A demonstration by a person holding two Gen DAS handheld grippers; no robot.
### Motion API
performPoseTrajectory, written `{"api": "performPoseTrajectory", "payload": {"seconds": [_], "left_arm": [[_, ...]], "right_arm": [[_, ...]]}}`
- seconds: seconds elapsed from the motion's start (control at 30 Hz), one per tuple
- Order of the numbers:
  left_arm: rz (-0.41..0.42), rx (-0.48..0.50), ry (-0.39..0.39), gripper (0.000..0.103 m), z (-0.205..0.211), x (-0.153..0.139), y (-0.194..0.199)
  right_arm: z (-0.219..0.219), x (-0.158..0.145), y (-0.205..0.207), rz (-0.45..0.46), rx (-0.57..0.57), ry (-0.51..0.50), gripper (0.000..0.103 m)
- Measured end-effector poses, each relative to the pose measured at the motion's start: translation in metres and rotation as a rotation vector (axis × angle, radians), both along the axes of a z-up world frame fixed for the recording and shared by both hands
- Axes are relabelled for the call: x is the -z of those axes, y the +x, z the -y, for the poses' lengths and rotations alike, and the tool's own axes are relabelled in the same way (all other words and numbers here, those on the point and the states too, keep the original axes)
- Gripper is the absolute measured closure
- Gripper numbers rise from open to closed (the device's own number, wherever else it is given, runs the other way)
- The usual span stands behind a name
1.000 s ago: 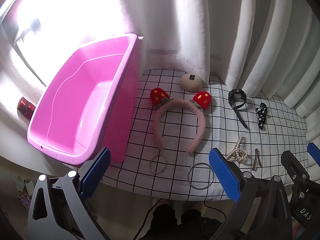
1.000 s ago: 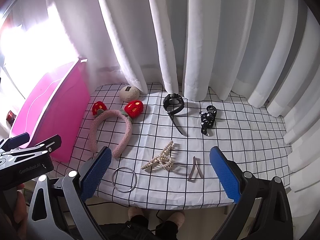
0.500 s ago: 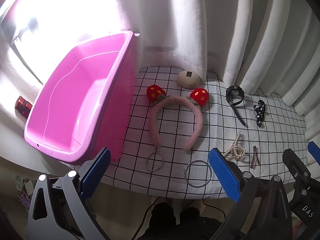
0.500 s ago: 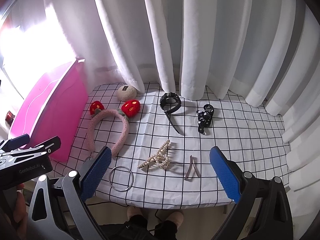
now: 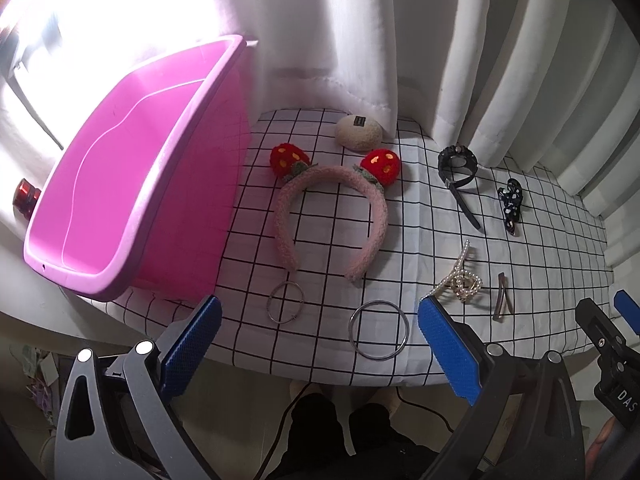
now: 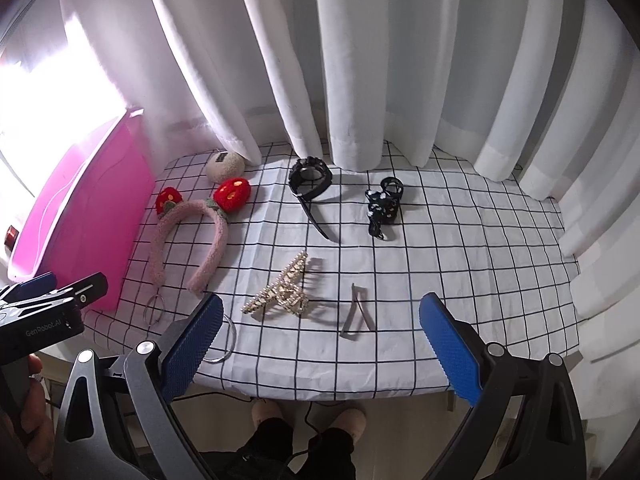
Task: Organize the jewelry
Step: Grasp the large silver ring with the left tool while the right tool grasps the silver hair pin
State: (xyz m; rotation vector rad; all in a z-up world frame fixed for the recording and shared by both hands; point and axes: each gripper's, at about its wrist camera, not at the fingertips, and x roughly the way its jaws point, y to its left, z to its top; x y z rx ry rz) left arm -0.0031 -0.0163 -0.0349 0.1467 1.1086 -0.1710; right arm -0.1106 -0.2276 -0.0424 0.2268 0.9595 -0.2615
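Observation:
A pink tub (image 5: 120,184) stands at the table's left (image 6: 80,216). On the checked cloth lie a pink strawberry headband (image 5: 332,208) (image 6: 188,236), a beige puff (image 5: 358,131), a black watch (image 5: 458,168) (image 6: 312,184), a black dotted clip (image 5: 510,204) (image 6: 382,208), a pearl claw clip (image 5: 460,278) (image 6: 284,290), a brown hair clip (image 5: 502,298) (image 6: 356,312), a small ring (image 5: 285,297) and a larger ring (image 5: 379,329). My left gripper (image 5: 316,344) is open and empty at the near edge. My right gripper (image 6: 320,344) is open and empty, before the clips.
White curtains (image 6: 360,60) hang close behind the table. A red object (image 5: 24,196) sits left of the tub. The table's near edge drops off below both grippers; the person's feet (image 6: 308,416) show beneath it.
Both grippers have moved slightly in toward the table; the items sit a little larger and lower in view. Nothing was picked up or moved.

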Motion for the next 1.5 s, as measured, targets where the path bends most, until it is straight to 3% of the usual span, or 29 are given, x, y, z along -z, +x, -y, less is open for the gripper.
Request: {"api": "performPoseTrajectory", "payload": {"seconds": [0.3,0.7,1.1,1.5], "left_arm": [[-0.072,0.006,0.019,0.006,0.005,0.054,-0.016],[-0.125,-0.037,0.004,0.006,0.023,0.114,-0.024],[-0.117,-0.076,-0.005,0.006,0.045,0.149,-0.021],[-0.109,-0.094,0.006,0.006,0.053,0.163,-0.015]], "right_arm": [[0.039,0.06,-0.014,-0.083,0.018,0.016,0.009],[0.049,0.127,0.019,-0.151,-0.094,0.026,0.009],[0.055,0.156,0.038,-0.155,-0.165,0.045,0.009],[0.059,0.172,0.049,-0.171,-0.171,0.009,0.009]]}}
